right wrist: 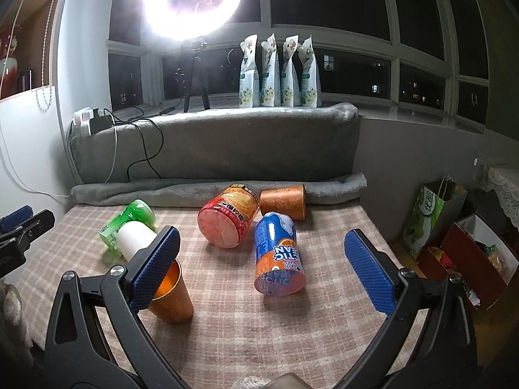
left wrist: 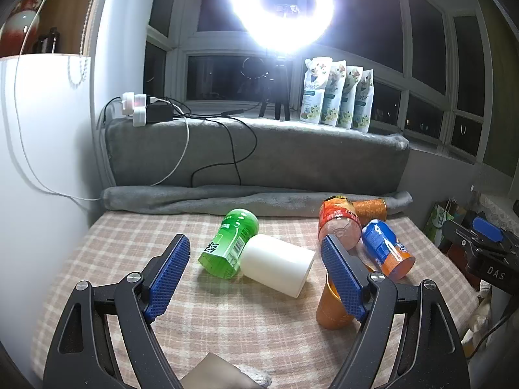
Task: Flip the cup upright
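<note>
1. Left wrist view. Left gripper (left wrist: 256, 256): jaws spread wide, holding nothing, above a checked cloth (left wrist: 129, 243) on the desk.
2. Between the fingers: white cup (left wrist: 277, 267) on its side, its closed end touching a green bottle (left wrist: 228, 243), also on its side.
3. Behind the right-hand finger: orange cup (left wrist: 331, 308), upright, mouth up, partly hidden by that finger.
4. Further back on that side: red jar (left wrist: 339, 223) and blue-and-orange can (left wrist: 387, 248), both lying down; a second orange cup (left wrist: 369, 210) on its side against a rolled grey blanket (left wrist: 227, 197).
5. Background: ring light (left wrist: 282, 3) on a tripod, four pouches (left wrist: 337, 94) on the sill, chargers and cables (left wrist: 142, 108). The right gripper's body shows at the right edge.
6. Right wrist view. Right gripper (right wrist: 259, 246): jaws spread wide, empty.
7. The orange cup (right wrist: 172, 295) stands upright just behind the left-hand finger, which covers part of its rim; whether they touch cannot be told.
8. The white cup (right wrist: 136, 238) and green bottle (right wrist: 136, 215) lie beyond it; can (right wrist: 279, 256), jar (right wrist: 227, 218) and second orange cup (right wrist: 285, 201) lie between the fingers.
9. Right of the desk: green paper bag (right wrist: 425, 220) and an open box (right wrist: 476, 253).
</note>
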Available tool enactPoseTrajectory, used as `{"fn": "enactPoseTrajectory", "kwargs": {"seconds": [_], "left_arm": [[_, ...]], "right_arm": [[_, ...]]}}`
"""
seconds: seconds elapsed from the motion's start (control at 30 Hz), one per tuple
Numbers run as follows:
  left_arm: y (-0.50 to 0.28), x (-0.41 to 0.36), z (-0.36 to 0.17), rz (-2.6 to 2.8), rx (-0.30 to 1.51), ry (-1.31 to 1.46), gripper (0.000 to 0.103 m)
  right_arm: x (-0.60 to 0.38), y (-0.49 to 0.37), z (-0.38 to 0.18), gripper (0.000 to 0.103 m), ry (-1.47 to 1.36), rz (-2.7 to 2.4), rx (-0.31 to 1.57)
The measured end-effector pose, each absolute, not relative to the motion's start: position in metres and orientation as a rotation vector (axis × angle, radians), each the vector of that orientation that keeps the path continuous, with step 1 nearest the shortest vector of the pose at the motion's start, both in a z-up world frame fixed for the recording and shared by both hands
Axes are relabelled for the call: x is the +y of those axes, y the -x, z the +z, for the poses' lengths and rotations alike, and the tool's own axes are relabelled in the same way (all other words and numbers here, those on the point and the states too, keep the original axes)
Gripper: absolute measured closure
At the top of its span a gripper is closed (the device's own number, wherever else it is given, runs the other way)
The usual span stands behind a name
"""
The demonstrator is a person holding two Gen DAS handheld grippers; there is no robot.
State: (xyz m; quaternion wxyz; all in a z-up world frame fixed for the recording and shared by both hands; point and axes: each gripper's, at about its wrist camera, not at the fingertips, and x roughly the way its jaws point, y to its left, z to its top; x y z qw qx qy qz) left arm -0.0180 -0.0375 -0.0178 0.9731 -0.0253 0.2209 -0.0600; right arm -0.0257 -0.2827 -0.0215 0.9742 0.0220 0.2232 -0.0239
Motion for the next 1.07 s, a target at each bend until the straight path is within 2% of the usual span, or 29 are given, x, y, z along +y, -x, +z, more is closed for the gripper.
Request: {"fn": "enactPoseTrajectory", "kwargs": {"seconds": [1.07], "left_arm": [[0.0181, -0.0365, -0.0163, -0.119, 0.445, 0.046, 0.020]], "right_arm": [[-0.2799, 0.0248, -0.0206, 0.000, -0.041, -0.046, 0.449]]}}
